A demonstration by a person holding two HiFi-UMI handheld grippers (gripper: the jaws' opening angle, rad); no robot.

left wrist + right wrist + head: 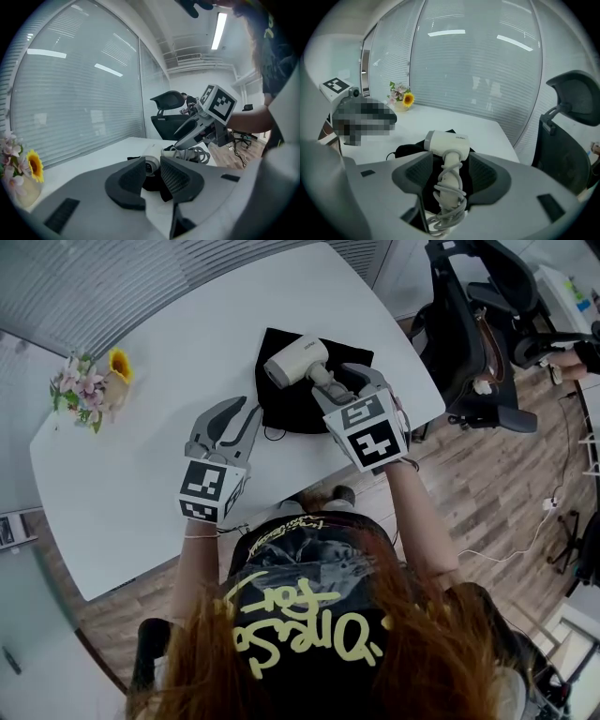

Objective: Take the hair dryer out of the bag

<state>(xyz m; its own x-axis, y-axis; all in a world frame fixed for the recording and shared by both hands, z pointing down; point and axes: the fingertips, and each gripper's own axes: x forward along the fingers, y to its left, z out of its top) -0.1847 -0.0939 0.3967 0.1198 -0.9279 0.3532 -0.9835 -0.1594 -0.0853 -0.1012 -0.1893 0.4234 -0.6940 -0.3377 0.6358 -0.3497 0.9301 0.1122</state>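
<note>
- A white hair dryer is gripped by its handle between the jaws of the right gripper, which are set fairly wide around it.
- In the right gripper view, the grey cord is seen wound in loops around that handle, between the two ribbed pads.
- The dryer's head is seen over the far half of the black bag, with the handle slanting back across the bag's near right edge; whether the head touches the fabric cannot be told.
- The bag is spread flat on the white table, and a thin drawstring loop is seen at its near left edge.
- The left gripper is held just left of the bag's near corner, apart from it.
- Its jaws are kept to a narrow gap with nothing between them; the dryer's head and the bag are only seen beyond that gap.
- A small bunch of flowers with a sunflower is placed well left of the bag, near the table's edge.
- A black office chair is found to the right of the bag, off the table.
</note>
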